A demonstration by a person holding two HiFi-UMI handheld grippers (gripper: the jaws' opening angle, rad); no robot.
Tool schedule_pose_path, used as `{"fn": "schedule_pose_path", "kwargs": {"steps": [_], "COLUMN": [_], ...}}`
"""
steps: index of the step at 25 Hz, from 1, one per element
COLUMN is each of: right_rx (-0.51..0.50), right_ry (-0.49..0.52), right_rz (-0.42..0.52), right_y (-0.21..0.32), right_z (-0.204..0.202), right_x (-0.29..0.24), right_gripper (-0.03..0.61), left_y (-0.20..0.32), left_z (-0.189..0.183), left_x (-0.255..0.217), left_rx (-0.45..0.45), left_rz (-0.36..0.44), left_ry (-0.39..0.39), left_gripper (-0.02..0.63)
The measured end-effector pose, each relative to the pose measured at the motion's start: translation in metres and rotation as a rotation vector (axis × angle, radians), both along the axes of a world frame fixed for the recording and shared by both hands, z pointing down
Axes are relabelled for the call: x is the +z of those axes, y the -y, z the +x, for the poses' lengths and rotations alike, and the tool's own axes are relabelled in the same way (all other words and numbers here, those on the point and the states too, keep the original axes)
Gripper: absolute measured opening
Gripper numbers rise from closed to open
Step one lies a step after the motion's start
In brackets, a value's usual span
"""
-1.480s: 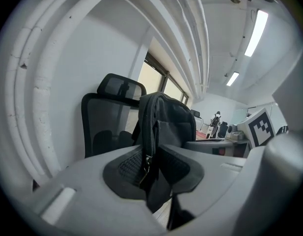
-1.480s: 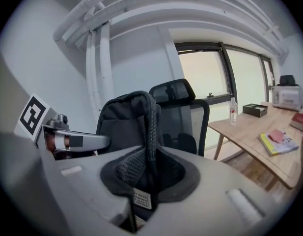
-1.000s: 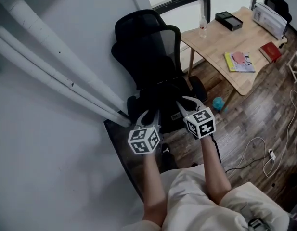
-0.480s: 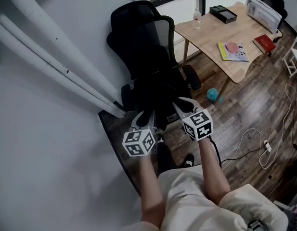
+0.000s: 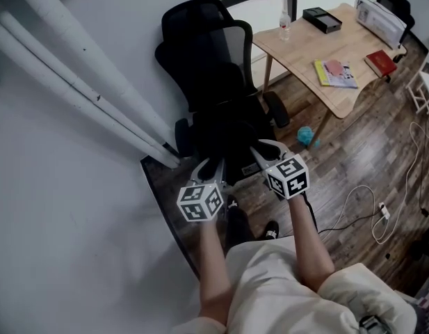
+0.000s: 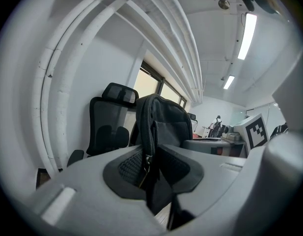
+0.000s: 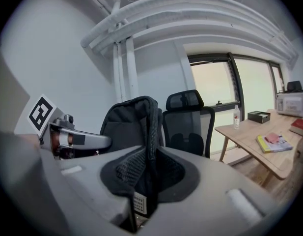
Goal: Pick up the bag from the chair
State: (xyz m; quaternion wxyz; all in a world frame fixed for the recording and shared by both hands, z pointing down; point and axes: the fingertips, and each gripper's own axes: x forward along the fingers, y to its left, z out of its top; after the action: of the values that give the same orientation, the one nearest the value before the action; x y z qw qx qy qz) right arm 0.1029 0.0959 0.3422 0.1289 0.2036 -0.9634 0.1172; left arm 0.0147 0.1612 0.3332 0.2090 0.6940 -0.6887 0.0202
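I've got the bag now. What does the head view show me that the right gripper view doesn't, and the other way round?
Only the head view: the floor, with a white cable and a teal object near the table leg. Only the right gripper view: the right gripper's jaws closed on the bag's zippered edge. Both: the black chair, the wooden table with a water bottle, and the white wall pipes.
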Motion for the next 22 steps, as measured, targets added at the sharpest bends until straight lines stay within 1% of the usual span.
{"fn": "schedule_pose_path", "kwargs": {"steps": [6,22], "right_rx": [-0.011,-0.015], "right_ry": [0.007,0.010], "right_rz": [0.005,0.019], "right_y": [-0.002,-0.010], "right_z": [0.000,0.026], "right_x": [-0.005,-0.009], "right_gripper": [0.069,0.069], "left_y": [-0.002,-0.007], "left_z": [0.000,0.024], "left_x": [-0.004,-0.008], "left_rx": [-0.015,-0.023], "left_rz": [0.006,0.024], "left_ry": [0.002,-0.005], "left_gripper": [0.084,0.080]}}
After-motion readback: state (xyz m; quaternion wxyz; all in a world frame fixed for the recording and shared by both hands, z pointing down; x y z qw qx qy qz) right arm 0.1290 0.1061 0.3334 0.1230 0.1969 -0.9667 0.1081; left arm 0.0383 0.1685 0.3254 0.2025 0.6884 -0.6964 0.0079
